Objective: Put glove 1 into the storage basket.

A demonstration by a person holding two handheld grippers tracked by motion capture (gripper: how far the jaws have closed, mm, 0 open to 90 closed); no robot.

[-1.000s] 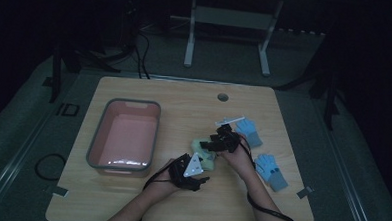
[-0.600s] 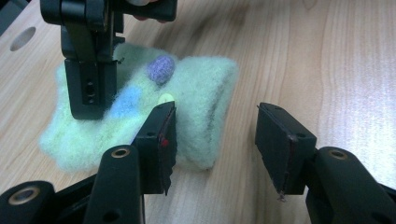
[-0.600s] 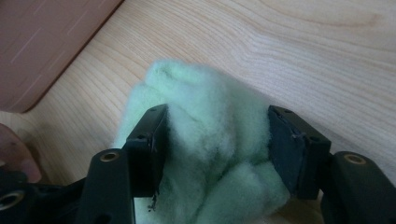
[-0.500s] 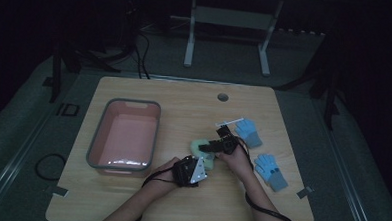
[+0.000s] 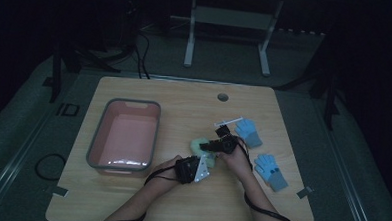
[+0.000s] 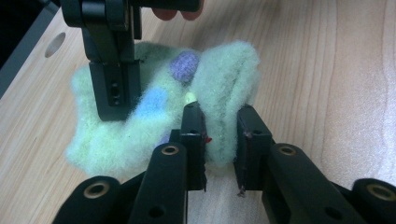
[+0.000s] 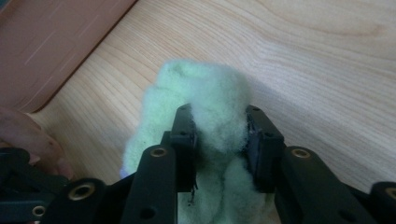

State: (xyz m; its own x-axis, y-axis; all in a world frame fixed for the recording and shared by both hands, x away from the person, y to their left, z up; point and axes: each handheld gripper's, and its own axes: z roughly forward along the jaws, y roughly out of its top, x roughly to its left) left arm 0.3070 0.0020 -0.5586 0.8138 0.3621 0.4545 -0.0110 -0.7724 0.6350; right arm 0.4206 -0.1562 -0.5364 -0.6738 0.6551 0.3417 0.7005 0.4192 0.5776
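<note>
Near the middle of the wooden table (image 5: 184, 97), slightly toward the person's side, a fluffy pale green sock (image 6: 154, 116) with blue and purple dots is seen lying bunched on the wood. A fold at one end of it is pinched by the left gripper (image 6: 219, 135), whose jaws have just been closing and are now pressed against the fabric from both sides. The opposite end is gripped by the right gripper (image 7: 218, 135), whose jaws have likewise just been closing, with a thick wad of the fleece squeezed between them. From the high view, the left gripper (image 5: 194, 169) and the right gripper (image 5: 213, 145) are found close together over the sock (image 5: 202, 150), each held by a hand reaching in from the bottom edge. To the left of the sock, a pink tub (image 5: 96, 151) with a grey rim is placed on the table. To the right, two light blue gloves (image 5: 248, 132) (image 5: 270, 170) are laid apart from each other, well clear of the sock.
</note>
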